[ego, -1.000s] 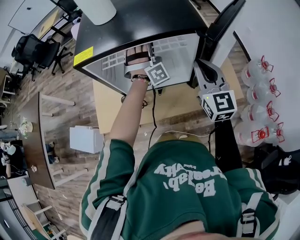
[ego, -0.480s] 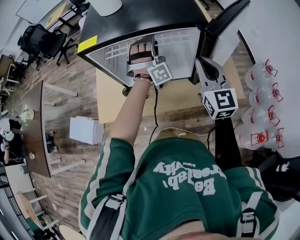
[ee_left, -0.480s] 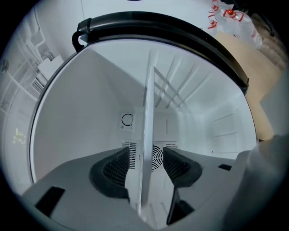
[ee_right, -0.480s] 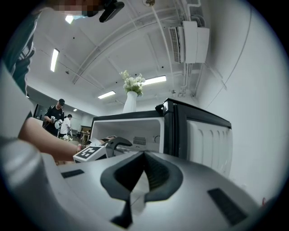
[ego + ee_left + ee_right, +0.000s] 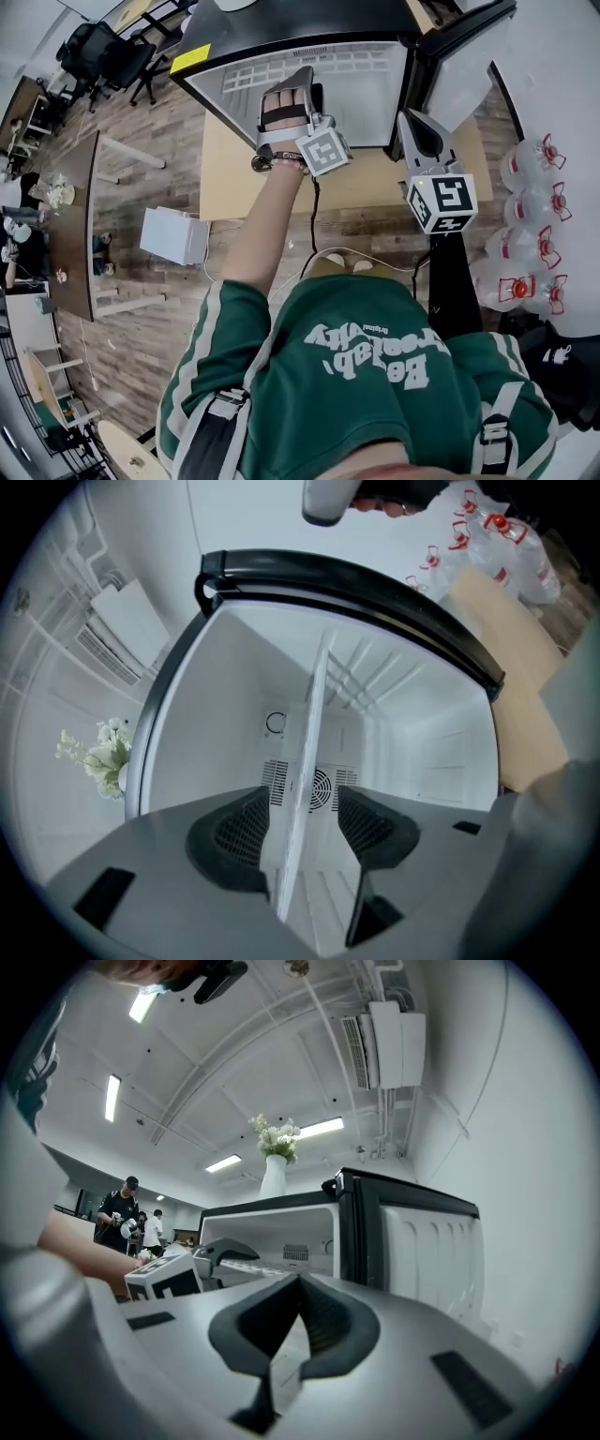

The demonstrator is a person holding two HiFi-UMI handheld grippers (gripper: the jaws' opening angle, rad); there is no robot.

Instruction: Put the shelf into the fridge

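The black fridge [image 5: 281,33] stands open, its white inside facing me and its door [image 5: 464,61] swung out to the right. The white wire shelf [image 5: 356,66] lies inside it. In the left gripper view the shelf [image 5: 314,705] runs edge-on between the pads, with a gap on each side. My left gripper [image 5: 298,89] [image 5: 305,810] is at the fridge's mouth; its jaws have just been opening and now stand wide. My right gripper [image 5: 412,127] [image 5: 300,1305] hangs by the door's hinge side, its pads together on nothing.
Several water bottles with red caps [image 5: 534,225] stand on the floor at the right. The fridge rests on a wooden board [image 5: 225,178]. A white box [image 5: 173,236] sits to its left, and a cable [image 5: 314,216] trails across the floor. A vase of flowers [image 5: 274,1162] stands on the fridge.
My left hand has drawn back from inside the fridge to its front edge, while the shelf stays in. The right gripper has kept its place.
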